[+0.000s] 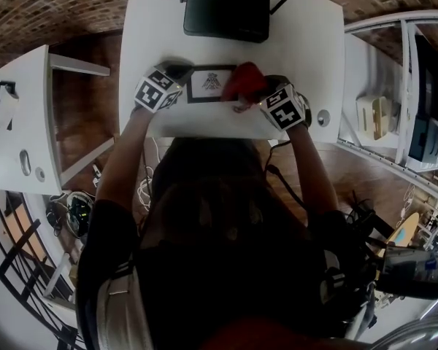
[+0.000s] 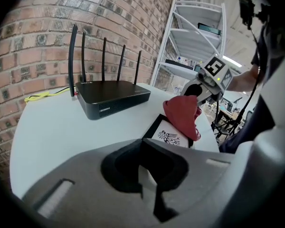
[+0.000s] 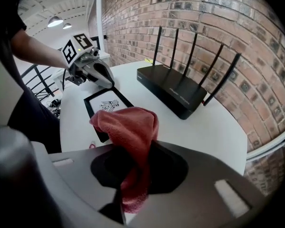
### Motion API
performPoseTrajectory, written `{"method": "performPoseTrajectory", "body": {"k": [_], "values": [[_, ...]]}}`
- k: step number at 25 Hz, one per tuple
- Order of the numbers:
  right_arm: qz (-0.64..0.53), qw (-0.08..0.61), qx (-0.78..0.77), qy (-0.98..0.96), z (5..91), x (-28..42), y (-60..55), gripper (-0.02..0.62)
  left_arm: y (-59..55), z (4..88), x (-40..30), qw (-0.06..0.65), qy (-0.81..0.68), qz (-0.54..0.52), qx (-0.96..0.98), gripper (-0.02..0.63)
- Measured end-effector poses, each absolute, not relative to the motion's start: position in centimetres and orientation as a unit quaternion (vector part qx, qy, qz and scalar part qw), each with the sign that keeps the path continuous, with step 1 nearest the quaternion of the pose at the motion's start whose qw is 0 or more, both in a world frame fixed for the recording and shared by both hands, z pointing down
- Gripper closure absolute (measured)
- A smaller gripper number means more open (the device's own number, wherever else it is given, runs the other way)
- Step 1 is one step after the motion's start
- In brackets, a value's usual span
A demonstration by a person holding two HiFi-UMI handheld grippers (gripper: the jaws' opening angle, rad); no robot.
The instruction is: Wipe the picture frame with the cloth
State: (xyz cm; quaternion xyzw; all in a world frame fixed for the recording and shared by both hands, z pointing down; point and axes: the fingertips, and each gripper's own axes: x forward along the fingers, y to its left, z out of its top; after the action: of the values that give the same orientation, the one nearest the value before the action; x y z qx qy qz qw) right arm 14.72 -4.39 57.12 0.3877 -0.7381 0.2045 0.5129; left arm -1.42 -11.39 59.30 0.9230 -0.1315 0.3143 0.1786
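A black picture frame [image 1: 212, 84] with a bird drawing lies flat on the white table [image 1: 306, 57]. My left gripper [image 1: 184, 75] is shut, and its tip rests on the frame's left end [image 3: 107, 106]. My right gripper [image 1: 254, 93] is shut on a red cloth [image 1: 242, 82], which bunches out of the jaws and hangs over the frame's right end [image 2: 170, 137]. In the left gripper view the cloth [image 2: 183, 115] droops close above the frame; contact is unclear. In the right gripper view the cloth [image 3: 130, 127] hides the jaws.
A black router [image 1: 226, 12] with several upright antennas stands at the table's far edge, behind the frame. White shelving [image 1: 416, 86] is to the right and a white cabinet [image 1: 22, 122] to the left. A brick wall lies beyond the table.
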Motion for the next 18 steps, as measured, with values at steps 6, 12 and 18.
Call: {"method": "performPoseTrajectory", "body": {"k": [6,12,18], "values": [[0.163,0.503,0.349,-0.774,53.7,11.8,-5.8,0.514,-10.5,55.4,-1.7,0.206,-0.139,0.265,0.932,0.604],[0.135,0.491,0.327,-0.796,52.3,8.9,-7.9,0.512,-4.2,57.7,-0.8,0.182,-0.069,0.318,0.928,0.604],[0.069,0.548,0.257,-0.793,53.3,5.8,-8.9,0.517,-2.2,59.1,0.4,0.176,-0.058,0.323,0.928,0.604]]}}
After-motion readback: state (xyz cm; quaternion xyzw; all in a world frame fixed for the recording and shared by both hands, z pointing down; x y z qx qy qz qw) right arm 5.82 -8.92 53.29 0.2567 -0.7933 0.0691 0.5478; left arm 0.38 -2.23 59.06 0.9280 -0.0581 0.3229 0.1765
